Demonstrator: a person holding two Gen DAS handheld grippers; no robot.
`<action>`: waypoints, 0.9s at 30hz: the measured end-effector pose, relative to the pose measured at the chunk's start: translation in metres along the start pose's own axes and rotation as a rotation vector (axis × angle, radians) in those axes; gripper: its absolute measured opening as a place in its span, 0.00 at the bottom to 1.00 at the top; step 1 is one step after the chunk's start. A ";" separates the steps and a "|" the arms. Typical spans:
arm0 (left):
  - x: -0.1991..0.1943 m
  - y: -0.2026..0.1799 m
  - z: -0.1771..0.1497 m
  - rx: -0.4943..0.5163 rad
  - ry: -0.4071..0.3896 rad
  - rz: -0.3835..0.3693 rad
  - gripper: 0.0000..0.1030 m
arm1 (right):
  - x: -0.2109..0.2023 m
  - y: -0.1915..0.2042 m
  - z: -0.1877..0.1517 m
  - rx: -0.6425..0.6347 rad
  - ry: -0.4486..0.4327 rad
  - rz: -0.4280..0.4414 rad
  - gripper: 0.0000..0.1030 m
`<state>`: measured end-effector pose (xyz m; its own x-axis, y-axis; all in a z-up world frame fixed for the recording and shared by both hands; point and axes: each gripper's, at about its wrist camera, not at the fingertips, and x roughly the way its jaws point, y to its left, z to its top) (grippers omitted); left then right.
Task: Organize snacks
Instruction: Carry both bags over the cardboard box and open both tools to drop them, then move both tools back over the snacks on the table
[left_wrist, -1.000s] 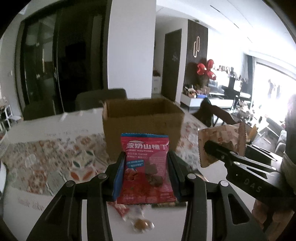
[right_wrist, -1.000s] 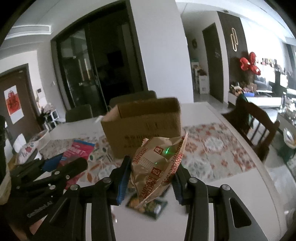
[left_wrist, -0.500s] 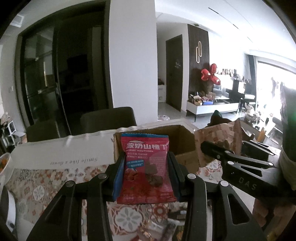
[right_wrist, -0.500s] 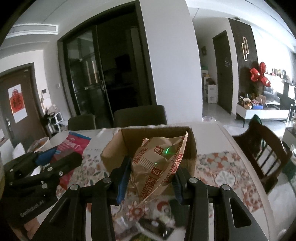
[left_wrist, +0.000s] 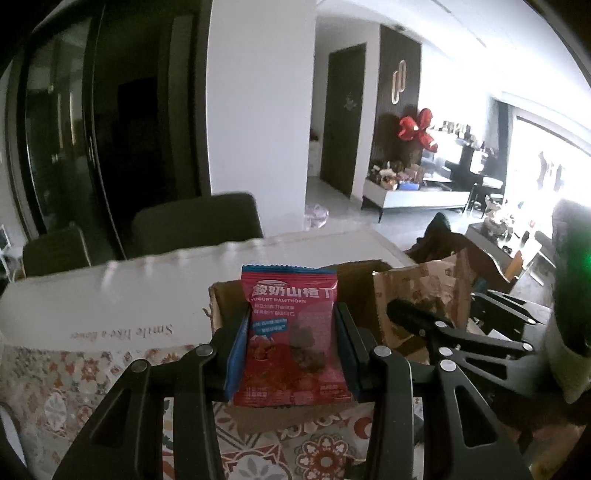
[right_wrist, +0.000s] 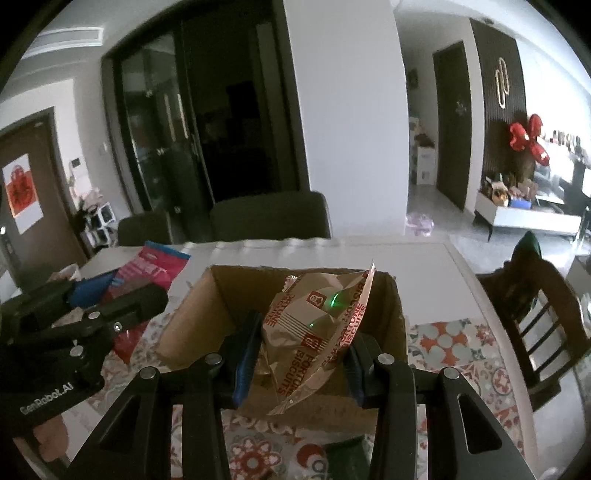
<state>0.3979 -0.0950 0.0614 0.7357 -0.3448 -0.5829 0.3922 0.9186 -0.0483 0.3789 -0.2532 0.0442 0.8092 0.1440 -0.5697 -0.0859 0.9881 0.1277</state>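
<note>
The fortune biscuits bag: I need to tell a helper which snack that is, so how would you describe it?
Start from the open cardboard box on the patterned tablecloth. Just above its opening, the right gripper clamps a crinkled tan bag, the fortune biscuits bag. Unlike the flat red yogurt hawthorn packet in the left gripper, it is beige with red lettering.

Glossy red foil packet (left_wrist: 291, 339), crinkly tan biscuit wrapper (right_wrist: 314, 328), matt rough cardboard box (right_wrist: 192, 325), patterned cloth (right_wrist: 454, 339) covering the counter.
</note>
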 end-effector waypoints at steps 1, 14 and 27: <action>0.007 0.001 0.002 -0.007 0.015 -0.002 0.41 | 0.006 -0.001 0.001 -0.001 0.016 0.000 0.41; 0.037 -0.003 0.005 -0.005 0.082 0.030 0.69 | 0.036 -0.026 0.009 0.048 0.084 -0.050 0.66; -0.030 -0.011 -0.033 0.020 -0.029 0.063 0.75 | -0.033 -0.012 -0.015 -0.005 -0.056 -0.114 0.66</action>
<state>0.3531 -0.0885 0.0522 0.7749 -0.2924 -0.5604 0.3554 0.9347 0.0037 0.3445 -0.2693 0.0493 0.8448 0.0275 -0.5344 0.0059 0.9981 0.0607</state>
